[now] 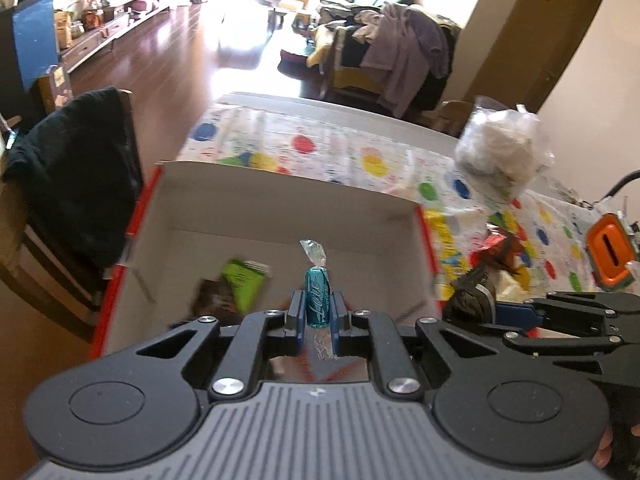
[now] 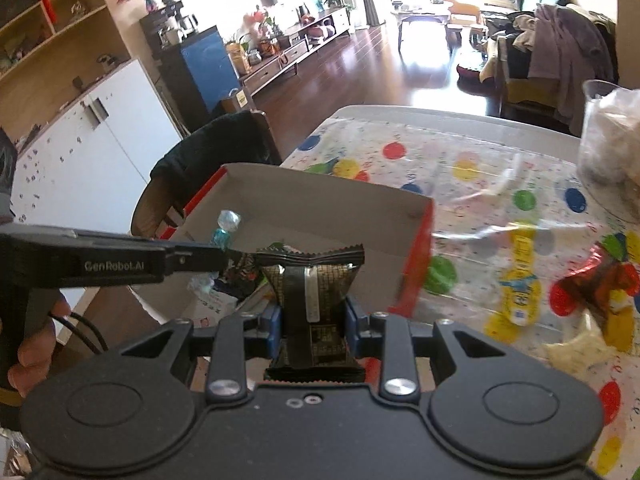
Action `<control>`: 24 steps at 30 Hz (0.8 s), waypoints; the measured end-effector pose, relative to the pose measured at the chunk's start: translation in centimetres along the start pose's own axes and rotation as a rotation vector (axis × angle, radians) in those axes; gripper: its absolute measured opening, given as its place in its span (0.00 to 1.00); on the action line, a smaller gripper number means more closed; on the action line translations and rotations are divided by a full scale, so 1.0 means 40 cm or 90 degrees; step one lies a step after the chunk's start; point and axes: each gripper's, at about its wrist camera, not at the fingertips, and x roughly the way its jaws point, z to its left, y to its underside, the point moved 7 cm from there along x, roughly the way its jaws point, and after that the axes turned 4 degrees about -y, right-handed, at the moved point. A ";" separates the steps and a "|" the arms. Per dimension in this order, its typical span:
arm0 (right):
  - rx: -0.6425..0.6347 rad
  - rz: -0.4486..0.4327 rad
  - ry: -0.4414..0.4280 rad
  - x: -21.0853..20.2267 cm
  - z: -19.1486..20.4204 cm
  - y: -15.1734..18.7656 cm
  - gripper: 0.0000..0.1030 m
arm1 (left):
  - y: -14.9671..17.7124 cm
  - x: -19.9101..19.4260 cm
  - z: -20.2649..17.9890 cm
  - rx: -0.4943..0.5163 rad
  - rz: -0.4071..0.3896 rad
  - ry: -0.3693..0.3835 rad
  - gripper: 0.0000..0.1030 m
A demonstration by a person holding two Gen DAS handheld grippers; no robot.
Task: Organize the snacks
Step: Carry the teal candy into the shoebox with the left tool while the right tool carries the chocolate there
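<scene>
Left gripper (image 1: 318, 308) clamped on a small teal foil-wrapped candy (image 1: 317, 296), twisted clear ends, long axis pointing away along the fingers, held over the open white cardboard box with red outer walls (image 1: 424, 240). Box sits at the table's left edge on a glossy polka-dot plastic tablecloth (image 2: 480, 152). Inside: green crinkly packet (image 1: 244, 284). Right gripper (image 2: 314, 316) pinching a dark gridded foil snack pouch (image 2: 310, 284), serrated seam uppermost, at the box's near wall. Loose yellow and red wrappers (image 2: 520, 280) lie right of the box.
</scene>
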 end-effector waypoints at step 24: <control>-0.031 0.122 0.000 0.301 0.124 0.026 0.28 | 0.029 0.183 0.203 0.093 0.092 -0.115 0.12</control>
